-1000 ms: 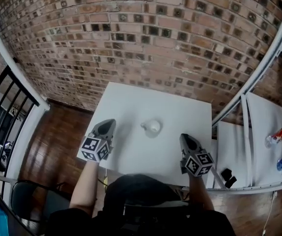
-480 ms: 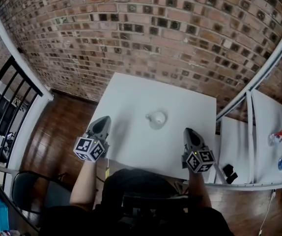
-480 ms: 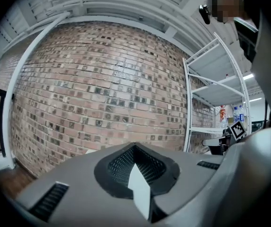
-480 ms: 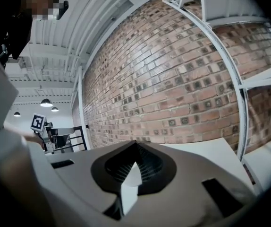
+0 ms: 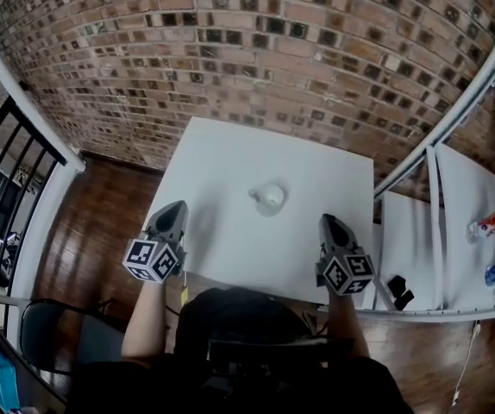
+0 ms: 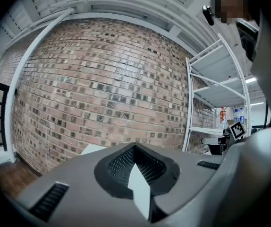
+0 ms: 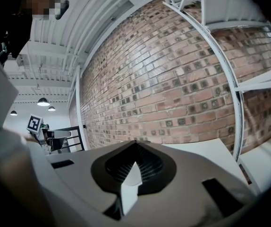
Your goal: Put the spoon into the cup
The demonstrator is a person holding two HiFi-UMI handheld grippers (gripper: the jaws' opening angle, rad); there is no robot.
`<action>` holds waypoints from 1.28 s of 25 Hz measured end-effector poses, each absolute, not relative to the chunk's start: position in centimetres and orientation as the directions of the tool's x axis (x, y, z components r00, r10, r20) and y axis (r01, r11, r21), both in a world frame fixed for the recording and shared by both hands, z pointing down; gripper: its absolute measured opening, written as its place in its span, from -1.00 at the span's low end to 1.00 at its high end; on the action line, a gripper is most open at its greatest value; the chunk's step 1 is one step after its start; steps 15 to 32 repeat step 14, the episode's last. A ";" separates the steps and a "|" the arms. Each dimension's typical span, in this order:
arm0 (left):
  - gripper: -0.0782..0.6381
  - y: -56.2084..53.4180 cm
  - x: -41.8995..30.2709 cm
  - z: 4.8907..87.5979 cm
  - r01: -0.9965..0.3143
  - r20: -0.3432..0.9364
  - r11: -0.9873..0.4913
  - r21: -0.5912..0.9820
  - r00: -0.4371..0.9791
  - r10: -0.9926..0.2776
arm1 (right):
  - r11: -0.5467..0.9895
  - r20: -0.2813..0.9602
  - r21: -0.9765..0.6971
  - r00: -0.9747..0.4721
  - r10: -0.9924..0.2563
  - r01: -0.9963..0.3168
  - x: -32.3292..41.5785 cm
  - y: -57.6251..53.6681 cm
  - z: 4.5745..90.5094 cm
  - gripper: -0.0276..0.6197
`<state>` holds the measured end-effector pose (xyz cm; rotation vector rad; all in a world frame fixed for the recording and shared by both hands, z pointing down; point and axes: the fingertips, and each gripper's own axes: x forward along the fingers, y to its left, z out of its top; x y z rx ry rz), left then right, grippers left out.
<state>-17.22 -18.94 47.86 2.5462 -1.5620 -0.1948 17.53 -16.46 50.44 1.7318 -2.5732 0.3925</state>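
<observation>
Two grippers sit at the near edge of the table (image 5: 230,158) in the head view, the left gripper (image 5: 175,210) by the near-left corner and the right gripper (image 5: 328,224) by the near-right edge. Both point roughly level toward the brick wall. The cup (image 5: 270,198) stands upright ahead of both and between them, somewhat closer to the right gripper's side. No spoon shows on the bare table. A small nub on the cup's left may be its handle or a spoon's end, too small to tell. In the left gripper view the jaws are pressed together on nothing, with wall ahead, a sliver of table past the jaws' left, and no cup in sight. In the right gripper view the jaws are likewise pressed together and empty, table stretches ahead and to their right, and again no cup shows. I judge this fits either a spoon already resting in the cup with both grippers drawn back, or a spoon lying somewhere out of view. Either way, doing this well means finding the spoon first and keeping both grippers well clear of the light cup, which a careless nudge could tip.
</observation>
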 end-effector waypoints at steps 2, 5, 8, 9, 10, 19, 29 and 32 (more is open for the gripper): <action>-0.77 -18.8 -17.3 47.9 -0.870 -0.033 -0.452 0.196 0.455 -0.890 | 0.355 0.155 -0.198 -0.387 -0.909 -0.914 17.4 -16.3 50.4 -0.91; -0.77 -19.0 -17.8 47.5 -0.871 -0.041 -0.447 0.202 0.449 -0.893 | 0.363 0.150 -0.194 -0.393 -0.907 -0.911 17.2 -16.6 50.1 -0.91; -0.77 -19.0 -18.3 47.3 -0.873 -0.052 -0.441 0.210 0.441 -0.896 | 0.375 0.150 -0.191 -0.405 -0.902 -0.907 16.7 -16.7 50.1 -0.91; -0.77 -19.0 -18.4 47.3 -0.873 -0.054 -0.440 0.211 0.439 -0.897 | 0.377 0.152 -0.188 -0.406 -0.901 -0.907 16.5 -16.8 50.1 -0.91; -0.77 -18.9 -18.5 47.3 -0.874 -0.054 -0.438 0.211 0.437 -0.898 | 0.378 0.153 -0.183 -0.407 -0.901 -0.907 16.4 -16.8 50.1 -0.91; -0.77 -19.0 -18.7 47.5 -0.874 -0.048 -0.439 0.209 0.439 -0.897 | 0.381 0.157 -0.155 -0.403 -0.902 -0.912 16.1 -17.2 49.7 -0.91; -0.77 -19.0 -18.7 47.5 -0.874 -0.048 -0.439 0.209 0.439 -0.897 | 0.381 0.157 -0.155 -0.403 -0.902 -0.912 16.1 -17.2 49.7 -0.91; -0.77 -19.0 -18.7 47.5 -0.874 -0.048 -0.439 0.209 0.439 -0.897 | 0.381 0.157 -0.155 -0.403 -0.902 -0.912 16.1 -17.2 49.7 -0.91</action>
